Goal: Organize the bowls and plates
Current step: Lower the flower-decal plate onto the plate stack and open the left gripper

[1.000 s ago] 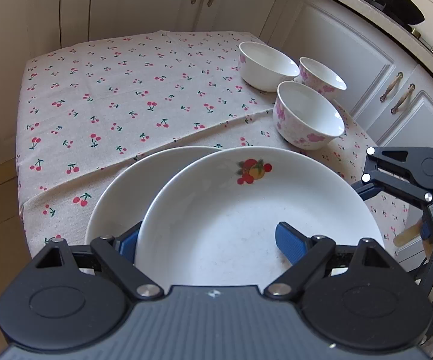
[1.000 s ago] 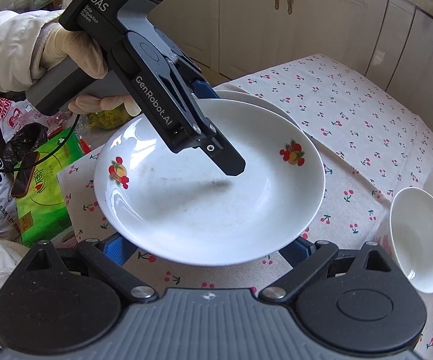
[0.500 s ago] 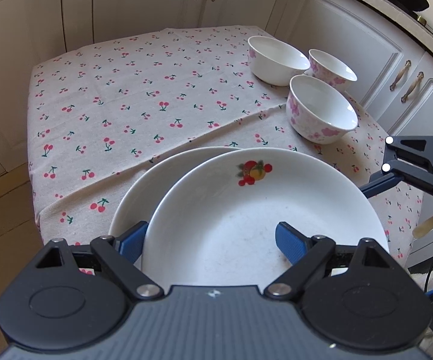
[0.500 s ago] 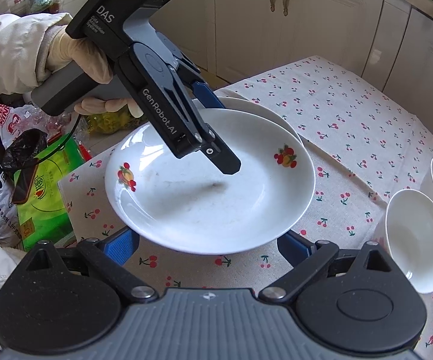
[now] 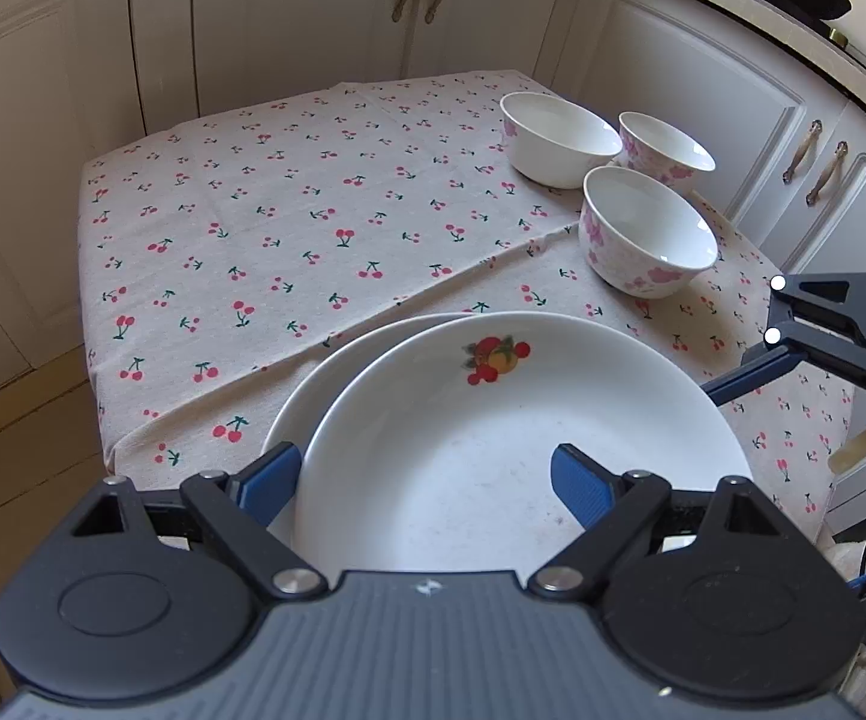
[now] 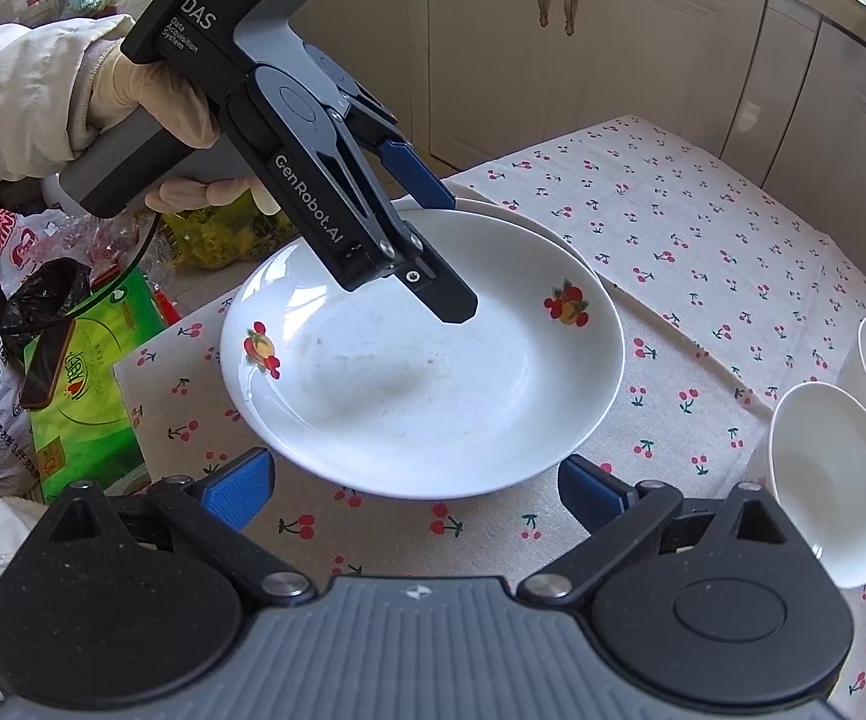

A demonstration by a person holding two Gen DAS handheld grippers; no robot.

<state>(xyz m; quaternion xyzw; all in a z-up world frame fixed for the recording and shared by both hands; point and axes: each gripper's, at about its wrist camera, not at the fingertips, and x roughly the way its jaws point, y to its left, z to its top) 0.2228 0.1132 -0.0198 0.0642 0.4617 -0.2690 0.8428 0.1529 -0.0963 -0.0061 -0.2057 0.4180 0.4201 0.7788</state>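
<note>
A white plate with fruit prints (image 5: 493,450) lies partly over a plain white plate (image 5: 337,372) at the near corner of the cherry-print table (image 5: 253,210). My left gripper (image 5: 427,480) is shut on the fruit plate's rim, one finger inside the dish and the other outside it. From the right wrist view the left gripper (image 6: 439,240) reaches down over the fruit plate (image 6: 421,372), held by a gloved hand (image 6: 151,108). My right gripper (image 6: 412,492) is opening. Its blue fingers stand apart just short of the plate's near rim, touching nothing.
Three white bowls with pink flowers (image 5: 559,138) (image 5: 667,147) (image 5: 643,234) cluster at the table's far right. White cabinets (image 5: 313,30) surround the table. Bags and a green package (image 6: 85,390) lie on the floor beyond the table's corner.
The right gripper's fingers spread and came out from under the fruit plate's near rim. The plate, with the left gripper on it, drew away from the right gripper.
</note>
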